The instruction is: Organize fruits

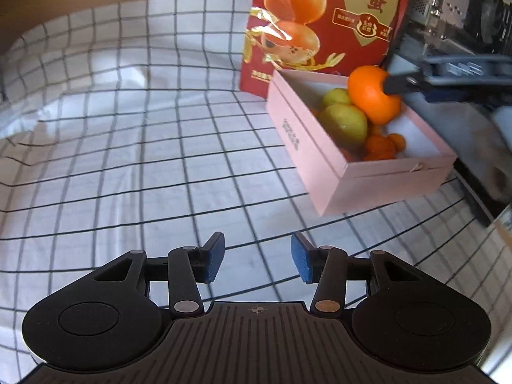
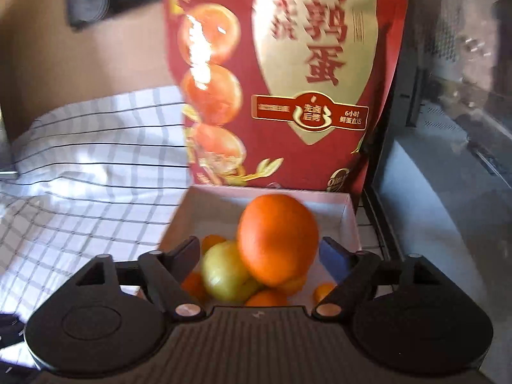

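Observation:
A pink box [image 1: 323, 156] on the checked cloth holds two green fruits [image 1: 344, 121] and several small oranges [image 1: 380, 145]. A large orange [image 1: 371, 94] sits on top of the pile. My right gripper [image 2: 259, 259] hovers over the box [image 2: 347, 220], jaws wide apart on either side of the large orange [image 2: 276, 240] and not touching it; one finger [image 1: 400, 84] shows beside the orange in the left wrist view. A green fruit [image 2: 224, 268] lies under the orange. My left gripper [image 1: 257, 260] is open and empty, low over the cloth, left of and nearer than the box.
A tall red and gold carton [image 1: 320, 22] stands right behind the box, also in the right wrist view [image 2: 288, 73]. Dark metal equipment [image 1: 457, 16] lines the right side. The black and white checked cloth [image 1: 128, 128] covers the surface to the left.

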The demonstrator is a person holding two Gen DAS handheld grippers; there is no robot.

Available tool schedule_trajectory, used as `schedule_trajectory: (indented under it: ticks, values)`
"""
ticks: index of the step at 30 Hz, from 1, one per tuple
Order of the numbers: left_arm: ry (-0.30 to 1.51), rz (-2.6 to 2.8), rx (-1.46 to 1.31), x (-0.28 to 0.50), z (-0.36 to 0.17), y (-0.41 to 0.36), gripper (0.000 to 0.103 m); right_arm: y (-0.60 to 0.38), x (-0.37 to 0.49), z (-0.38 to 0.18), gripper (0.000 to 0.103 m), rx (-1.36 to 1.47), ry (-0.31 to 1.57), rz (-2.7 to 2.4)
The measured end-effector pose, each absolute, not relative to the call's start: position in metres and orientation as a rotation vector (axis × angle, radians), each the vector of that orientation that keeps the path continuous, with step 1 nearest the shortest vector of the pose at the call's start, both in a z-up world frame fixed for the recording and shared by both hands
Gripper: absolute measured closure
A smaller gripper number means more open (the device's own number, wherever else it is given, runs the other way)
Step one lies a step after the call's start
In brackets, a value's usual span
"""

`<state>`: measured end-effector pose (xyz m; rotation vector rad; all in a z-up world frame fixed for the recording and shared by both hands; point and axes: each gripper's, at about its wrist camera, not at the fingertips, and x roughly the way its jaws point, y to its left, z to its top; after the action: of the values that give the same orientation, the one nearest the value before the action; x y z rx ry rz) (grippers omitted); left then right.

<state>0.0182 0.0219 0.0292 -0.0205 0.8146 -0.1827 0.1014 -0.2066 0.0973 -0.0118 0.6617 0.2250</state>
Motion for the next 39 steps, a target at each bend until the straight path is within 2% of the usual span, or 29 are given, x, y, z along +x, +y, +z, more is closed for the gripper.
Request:
schedule_trajectory:
  ticks: [11, 18, 20, 22, 27, 33, 39]
  values:
    - [0.725, -0.074, -0.046, 0.001, 0.010, 0.009, 0.052, -0.192, 0.004, 0.046, 0.020, -0.054, 0.708, 0.284]
    - [0.682, -0.056, 0.003, -0.005, -0.003, -0.006, 0.044, -0.189, 0.021, 0.006, 0.020, -0.050, 0.816, 0.224]
    - [0.669, -0.055, 0.025, -0.006, -0.006, -0.012, 0.039, -0.187, 0.023, -0.001, 0.007, -0.084, 0.805, 0.194]
    - [0.659, -0.049, 0.031, -0.006, -0.007, -0.016, 0.037, -0.187, 0.025, -0.004, 0.000, -0.106, 0.790, 0.157]
    - [0.655, -0.049, 0.030, 0.000, -0.008, -0.020, 0.036, -0.195, 0.032, -0.008, 0.000, -0.051, 0.782, 0.160]
    - [0.655, -0.035, 0.032, 0.001, -0.008, -0.023, 0.034, -0.197, 0.022, -0.018, 0.000, -0.049, 0.678, 0.172]
    - [0.655, -0.036, 0.035, 0.002, -0.008, -0.022, 0.034, -0.198, 0.024, -0.017, 0.000, -0.044, 0.678, 0.170]
